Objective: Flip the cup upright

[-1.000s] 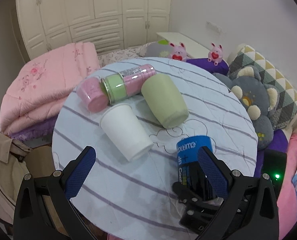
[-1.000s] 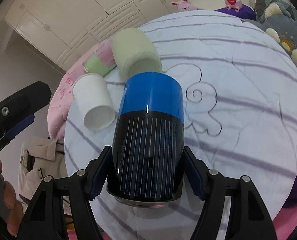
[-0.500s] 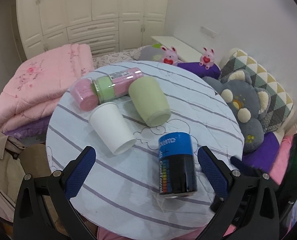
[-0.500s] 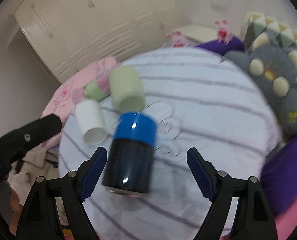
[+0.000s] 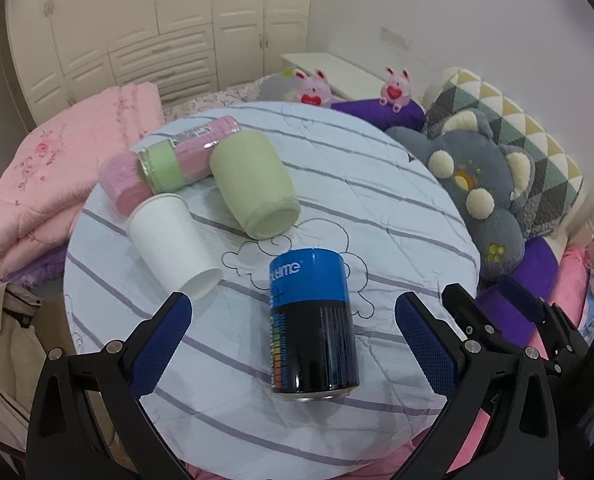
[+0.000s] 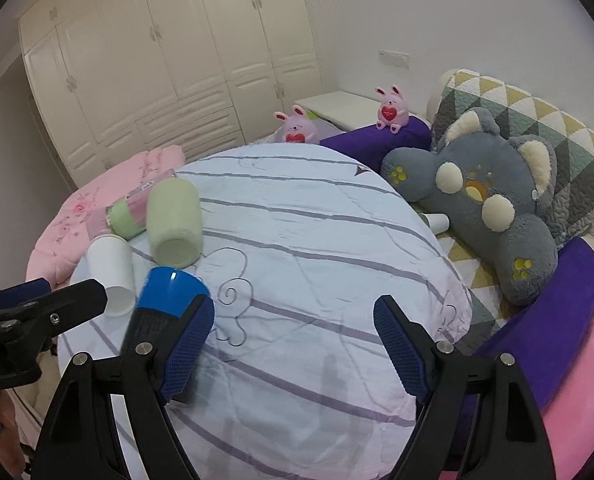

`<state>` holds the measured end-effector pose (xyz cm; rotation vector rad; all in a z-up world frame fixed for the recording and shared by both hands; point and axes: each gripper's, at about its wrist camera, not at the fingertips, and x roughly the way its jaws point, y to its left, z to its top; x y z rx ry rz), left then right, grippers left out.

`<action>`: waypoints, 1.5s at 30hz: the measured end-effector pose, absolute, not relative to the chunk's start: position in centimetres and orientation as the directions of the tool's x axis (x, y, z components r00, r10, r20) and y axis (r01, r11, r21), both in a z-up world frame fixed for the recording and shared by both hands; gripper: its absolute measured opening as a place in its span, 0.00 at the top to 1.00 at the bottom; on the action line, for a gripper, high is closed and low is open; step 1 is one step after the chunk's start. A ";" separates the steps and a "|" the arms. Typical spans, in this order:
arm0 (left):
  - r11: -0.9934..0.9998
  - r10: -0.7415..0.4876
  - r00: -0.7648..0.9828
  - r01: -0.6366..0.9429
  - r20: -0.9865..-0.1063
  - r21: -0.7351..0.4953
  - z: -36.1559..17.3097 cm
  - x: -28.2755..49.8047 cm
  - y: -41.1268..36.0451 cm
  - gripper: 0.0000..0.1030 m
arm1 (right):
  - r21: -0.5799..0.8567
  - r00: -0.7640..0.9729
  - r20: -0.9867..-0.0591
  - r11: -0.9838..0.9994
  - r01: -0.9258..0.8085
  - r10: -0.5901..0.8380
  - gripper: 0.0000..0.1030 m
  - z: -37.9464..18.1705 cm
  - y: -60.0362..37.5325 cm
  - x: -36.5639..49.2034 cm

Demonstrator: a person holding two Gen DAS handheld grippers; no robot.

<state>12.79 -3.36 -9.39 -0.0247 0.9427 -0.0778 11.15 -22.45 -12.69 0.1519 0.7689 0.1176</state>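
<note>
A blue-and-black cup [image 5: 312, 320] stands on the round striped table [image 5: 377, 200] with its blue end up and its rim on the cloth. It also shows in the right wrist view [image 6: 165, 304], left of the fingers. My left gripper [image 5: 293, 340] is open and empty, its fingers wide either side of the cup without touching it. My right gripper [image 6: 293, 344] is open and empty, drawn back to the right of the cup; it shows in the left wrist view [image 5: 497, 312] at the table's right edge.
A white paper cup [image 5: 169, 244], a green cup [image 5: 257, 192] and a pink-and-green bottle [image 5: 169, 160] lie on their sides at the table's far left. Plush toys and pillows [image 6: 489, 200] crowd the right side. Pink bedding [image 5: 37, 184] lies to the left.
My right gripper opened, let go of the blue-and-black cup and pulled back to the right. The cup stays standing on the table. My left gripper stayed open.
</note>
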 end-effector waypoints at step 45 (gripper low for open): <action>0.999 -0.048 0.543 0.021 -0.839 -0.044 -12.6 19.1 -4.5 0.33 | 0.243 0.567 -0.765 0.953 -0.183 0.304 0.19 -17.5 -20.6 15.0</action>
